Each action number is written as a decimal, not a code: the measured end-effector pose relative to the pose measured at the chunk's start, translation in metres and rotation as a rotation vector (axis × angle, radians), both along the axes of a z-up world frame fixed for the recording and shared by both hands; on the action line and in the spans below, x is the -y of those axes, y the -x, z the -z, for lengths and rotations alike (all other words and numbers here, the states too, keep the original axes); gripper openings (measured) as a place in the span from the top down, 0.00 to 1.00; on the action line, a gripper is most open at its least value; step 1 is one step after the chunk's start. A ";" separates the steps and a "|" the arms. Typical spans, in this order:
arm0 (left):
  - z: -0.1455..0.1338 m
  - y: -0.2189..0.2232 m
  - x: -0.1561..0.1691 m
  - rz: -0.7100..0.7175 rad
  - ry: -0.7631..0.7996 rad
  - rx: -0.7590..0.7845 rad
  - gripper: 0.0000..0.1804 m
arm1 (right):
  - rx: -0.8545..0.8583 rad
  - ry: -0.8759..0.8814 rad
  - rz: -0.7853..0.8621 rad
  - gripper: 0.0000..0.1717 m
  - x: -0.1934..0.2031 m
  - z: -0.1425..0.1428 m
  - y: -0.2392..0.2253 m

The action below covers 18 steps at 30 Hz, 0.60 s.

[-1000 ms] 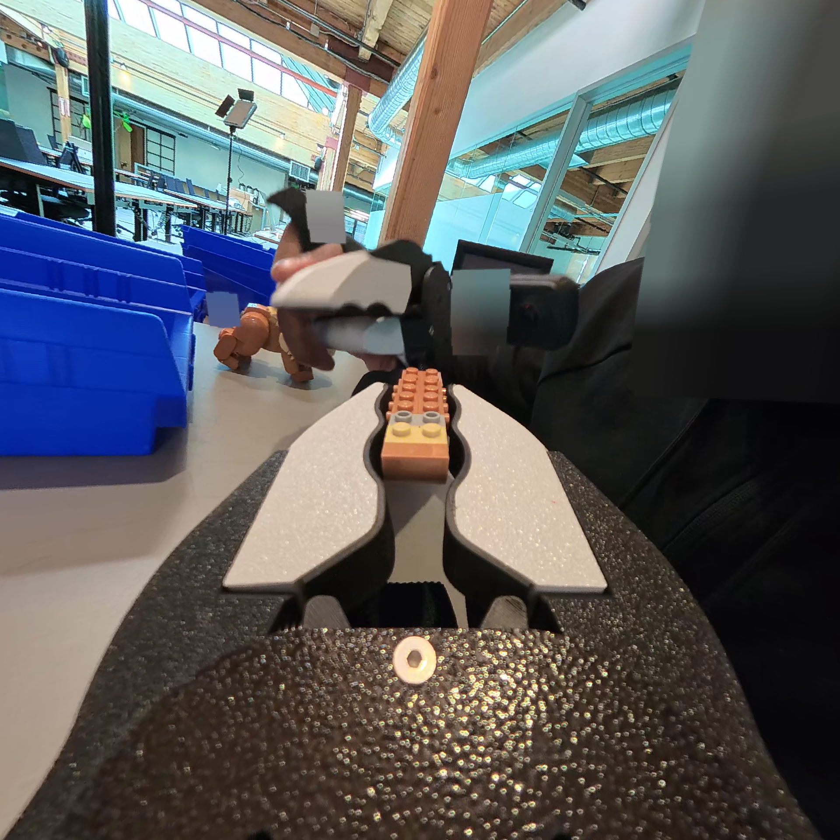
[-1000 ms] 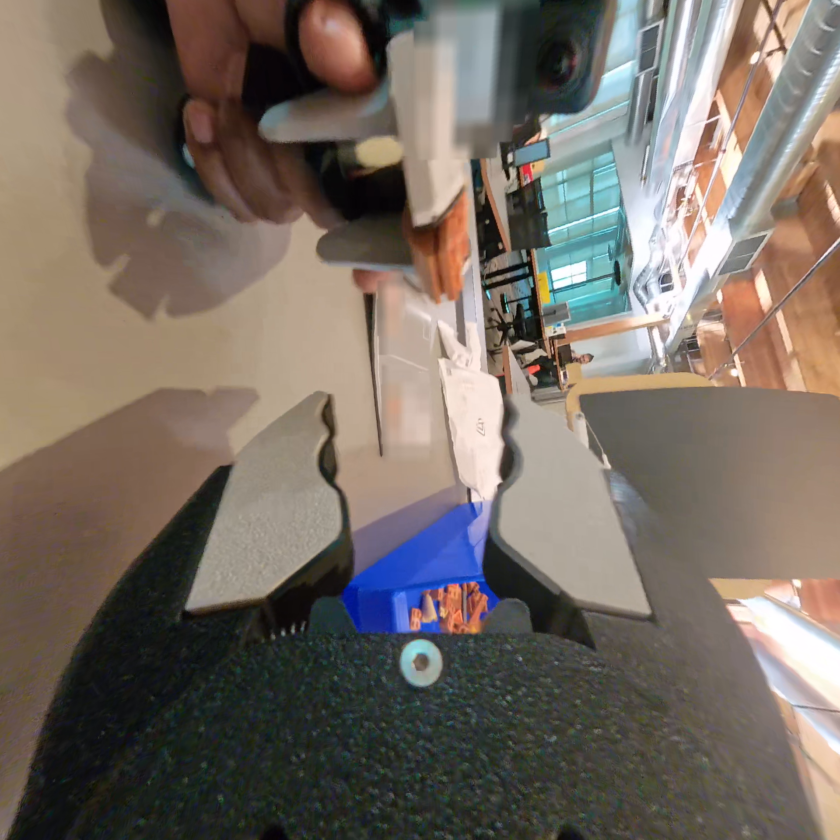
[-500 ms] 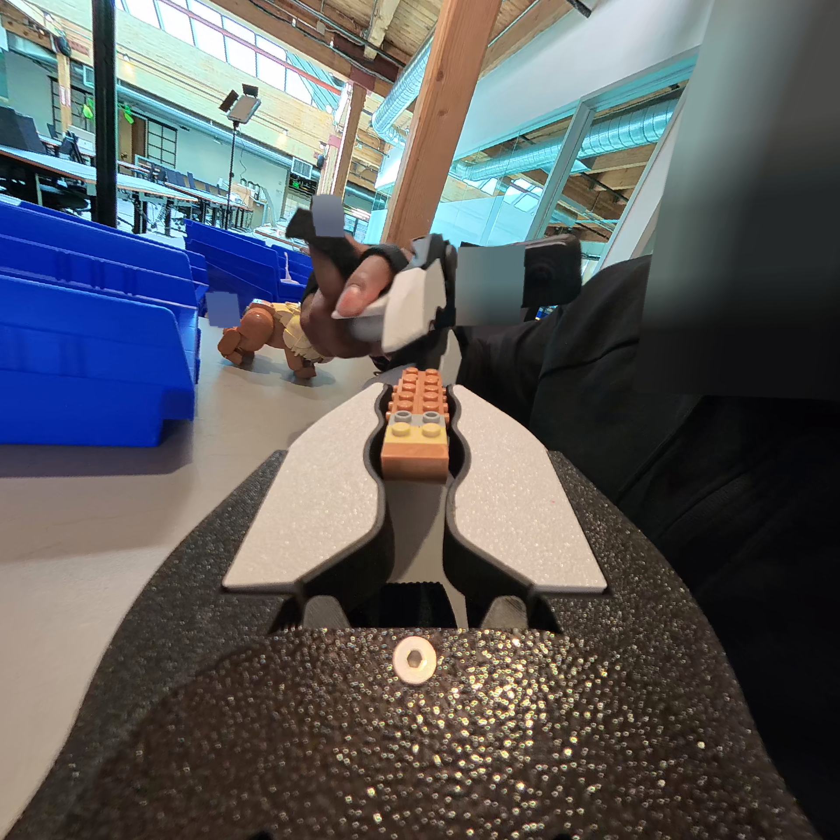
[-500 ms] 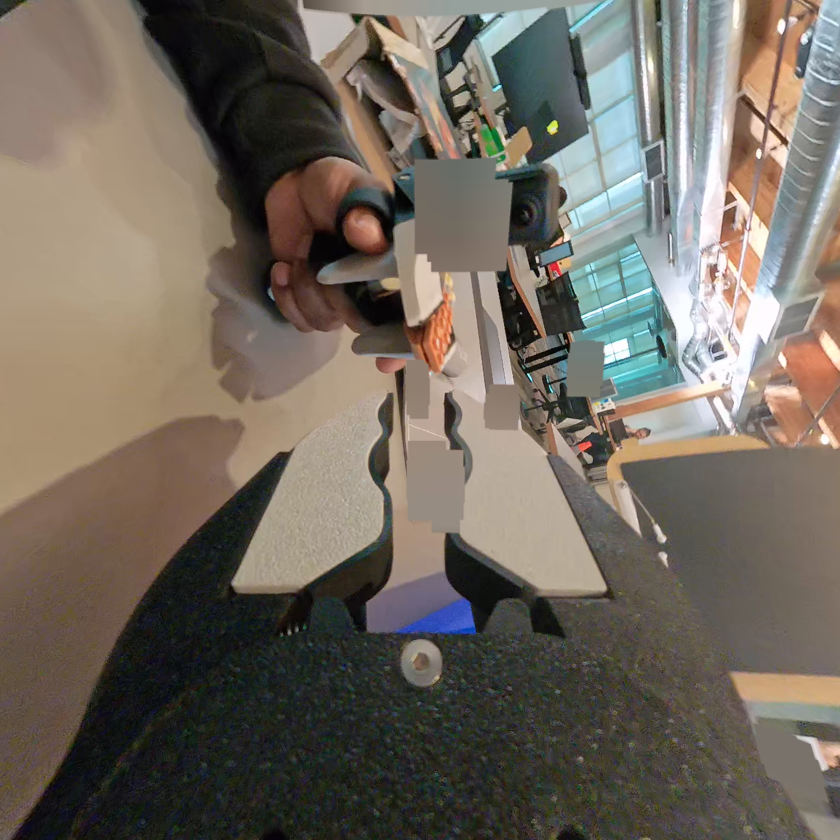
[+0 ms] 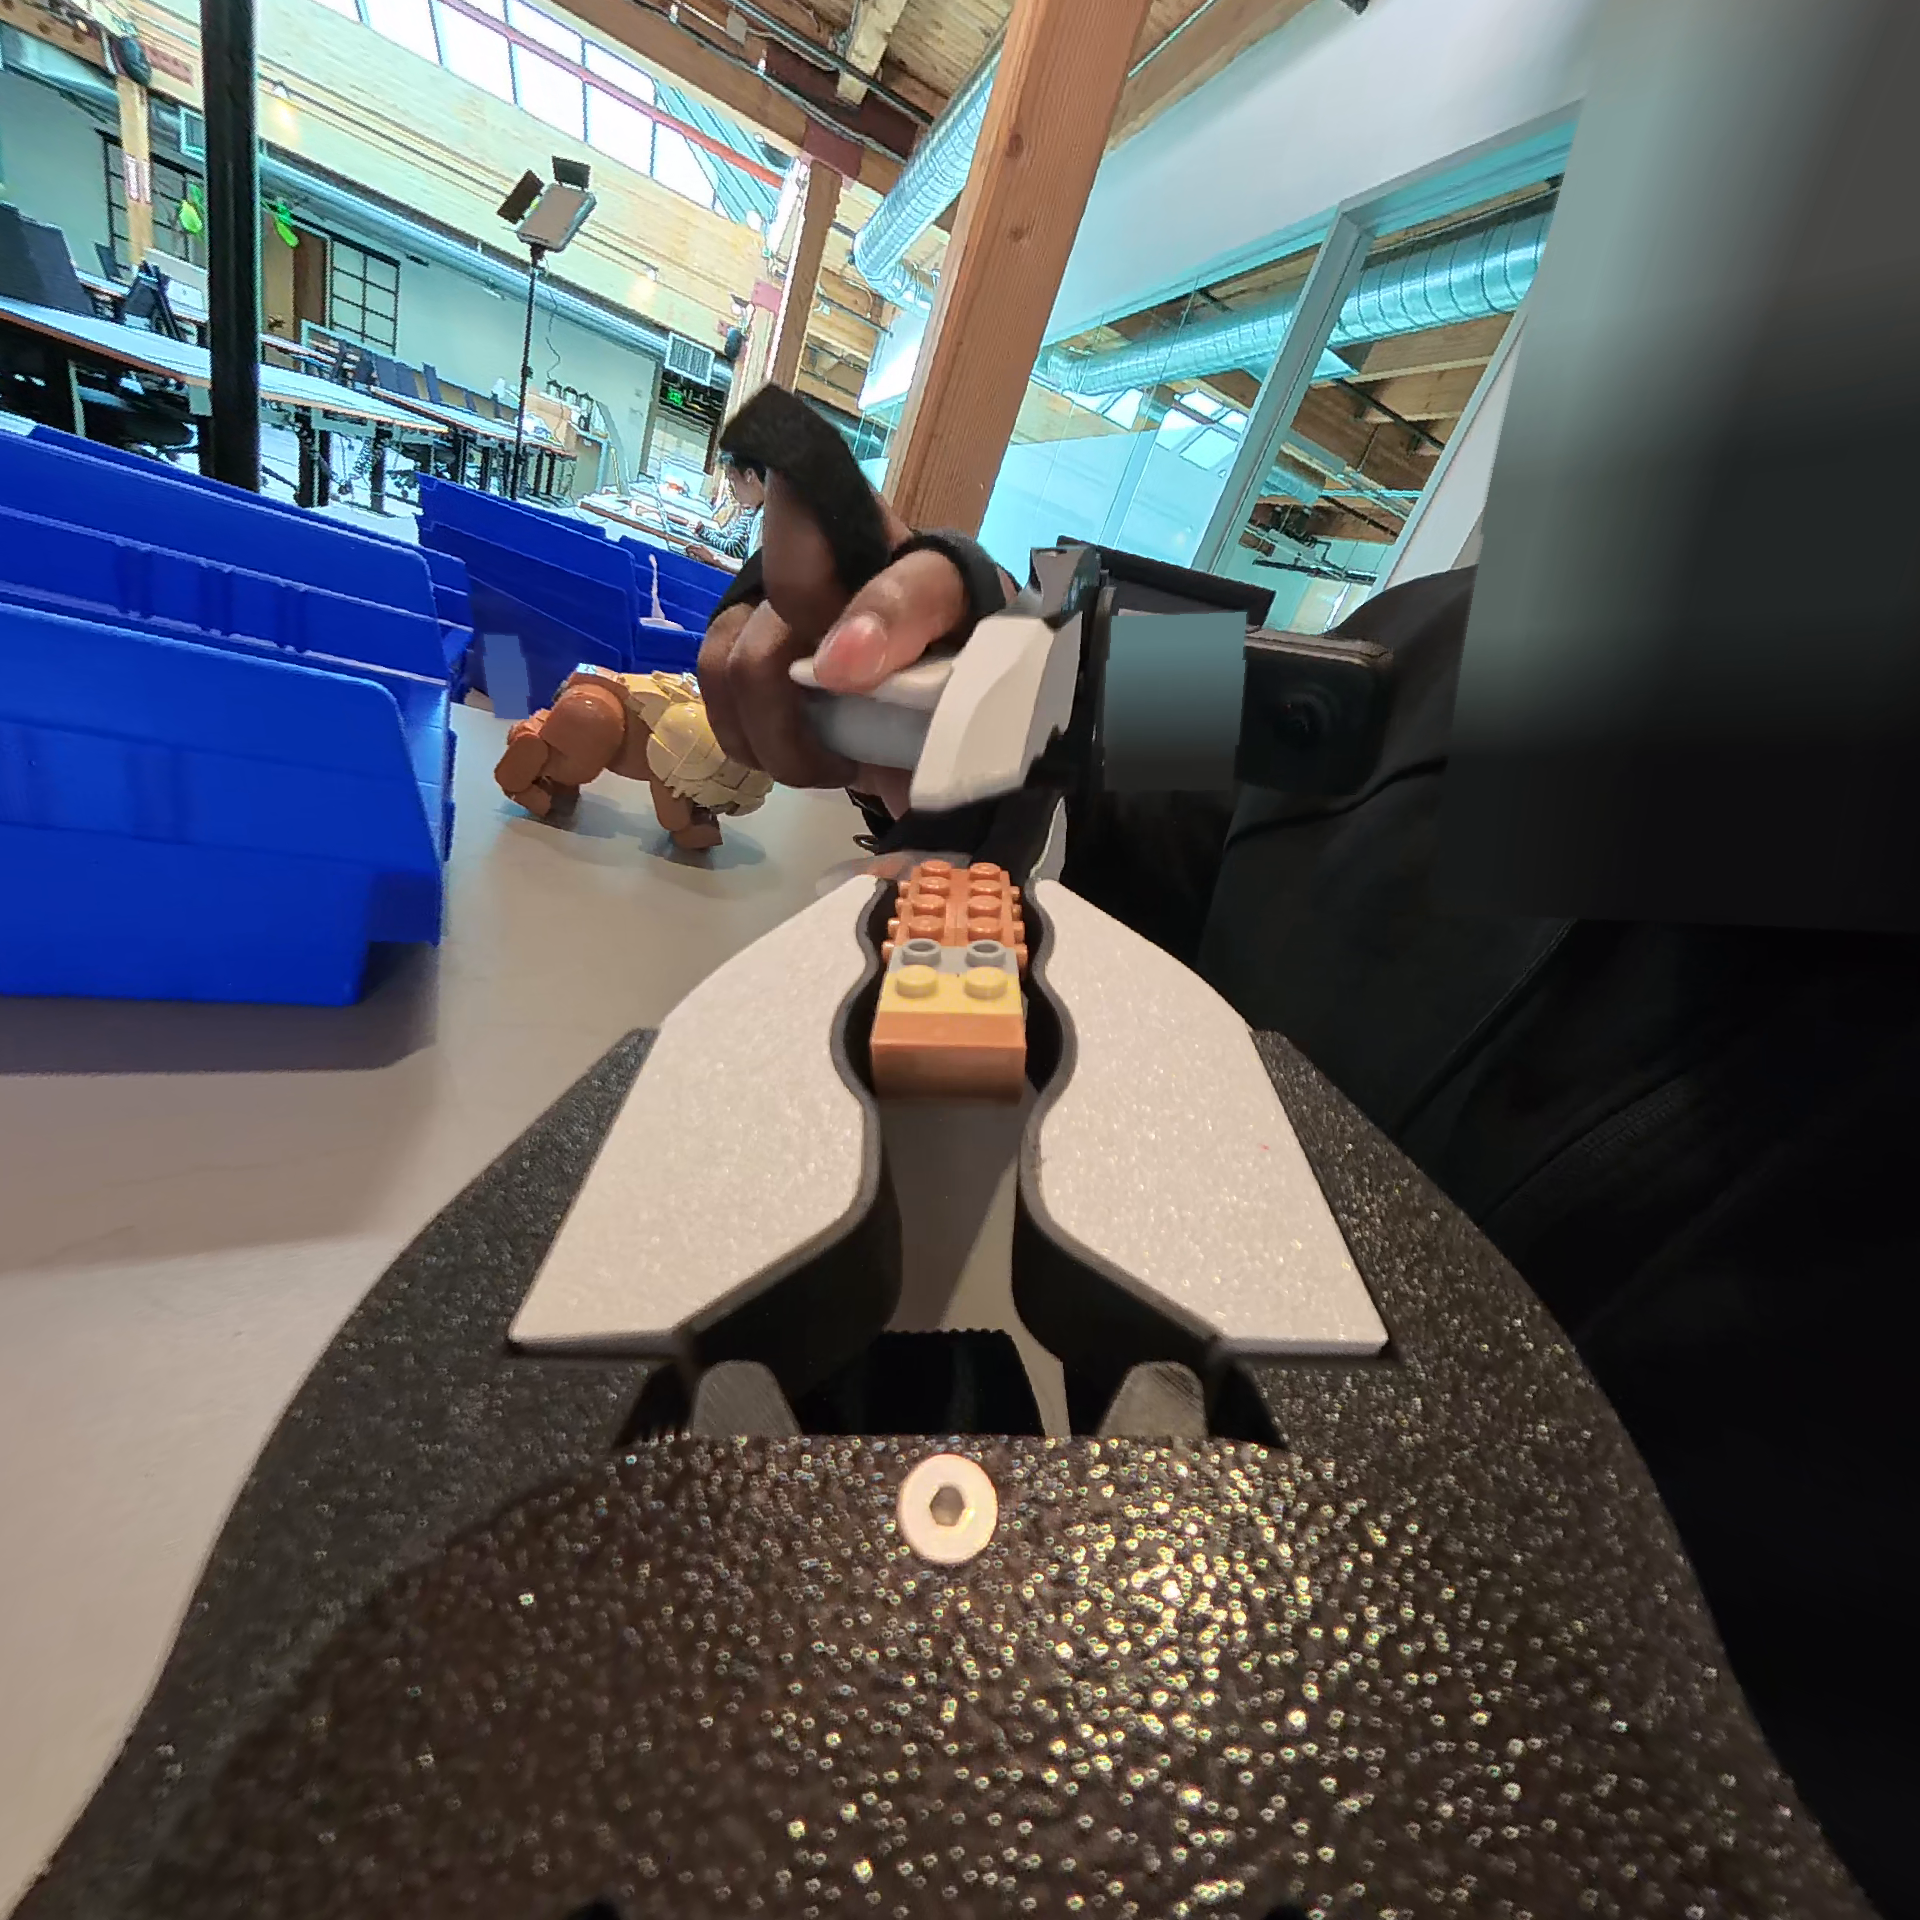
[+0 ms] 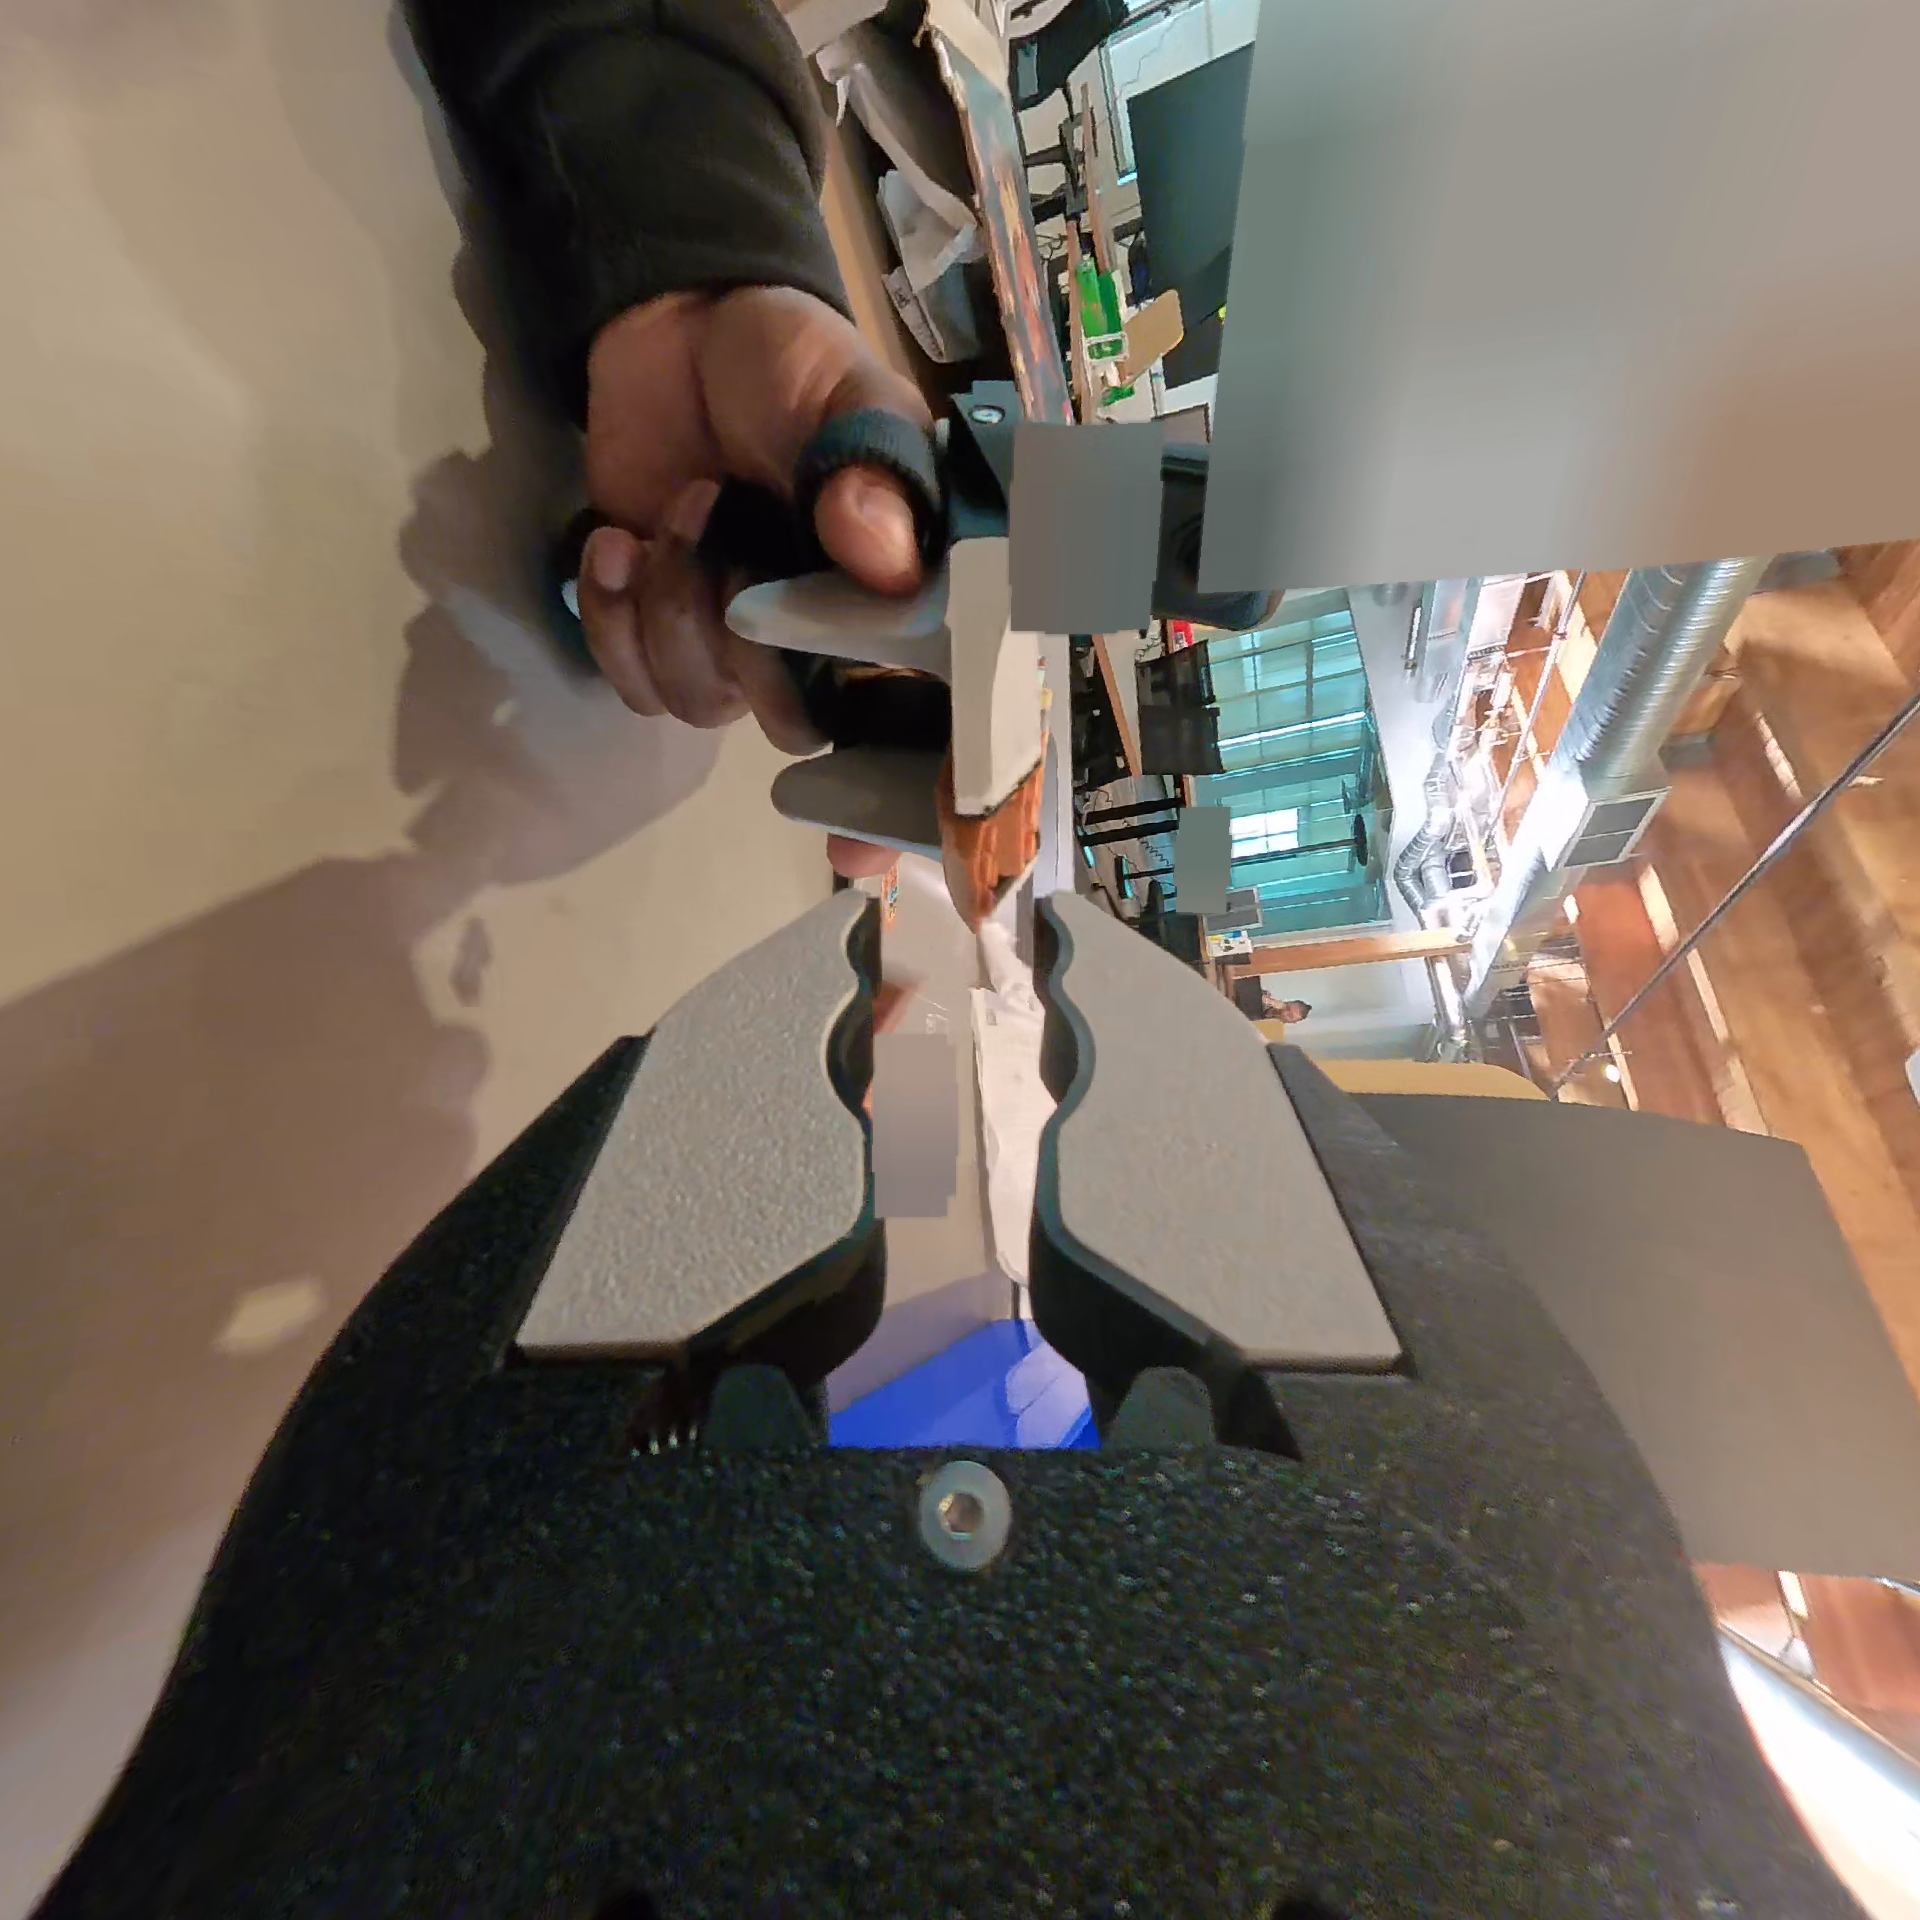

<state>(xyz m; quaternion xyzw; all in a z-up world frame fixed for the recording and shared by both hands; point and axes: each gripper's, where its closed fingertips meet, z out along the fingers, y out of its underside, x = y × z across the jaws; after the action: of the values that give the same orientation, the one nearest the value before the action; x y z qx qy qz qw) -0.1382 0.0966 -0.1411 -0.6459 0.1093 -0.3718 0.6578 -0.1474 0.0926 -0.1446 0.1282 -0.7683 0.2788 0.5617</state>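
Note:
My left gripper (image 5: 951,894) is shut on a small brick assembly (image 5: 951,997): an orange studded plate at the tips, with grey and tan bricks on a brown block behind it. It is held above the table (image 5: 208,1195). The right gripper (image 5: 977,717), held by a hand (image 5: 810,644), hovers just beyond and above the assembly's far end. In the right wrist view my right gripper (image 6: 956,914) has its fingers apart, with only background plainly between them. The left gripper's fingers (image 6: 862,805) and the orange assembly (image 6: 992,842) sit just ahead of its tips.
Several blue bins (image 5: 208,790) stand on the left of the table. A brown and tan brick-built animal (image 5: 634,743) stands behind them on the table. A person's dark sleeve and body fill the right side. A blue bin (image 6: 956,1392) shows below the right fingers. Left and right tips are no more than a few centimetres apart.
My right gripper's fingers closed from wide apart to a narrow gap, then parted slightly, and it drew nearer to the held assembly. The left gripper kept its hold on the bricks and barely moved.

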 end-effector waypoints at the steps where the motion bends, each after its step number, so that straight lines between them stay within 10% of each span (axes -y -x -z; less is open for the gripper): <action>1: 0.000 0.000 0.000 0.000 0.001 0.001 0.88 | 0.008 0.001 -0.002 0.84 0.000 0.001 0.000; 18: 0.008 0.019 0.002 -0.081 0.022 -0.108 0.88 | 0.631 0.174 0.615 0.83 -0.138 0.088 -0.005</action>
<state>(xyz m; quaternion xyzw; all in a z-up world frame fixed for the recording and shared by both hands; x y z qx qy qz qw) -0.1567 0.0944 -0.1491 -0.6762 0.1143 -0.3106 0.6582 -0.1426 0.2301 -0.2329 -0.2453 -0.8782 0.1878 0.3652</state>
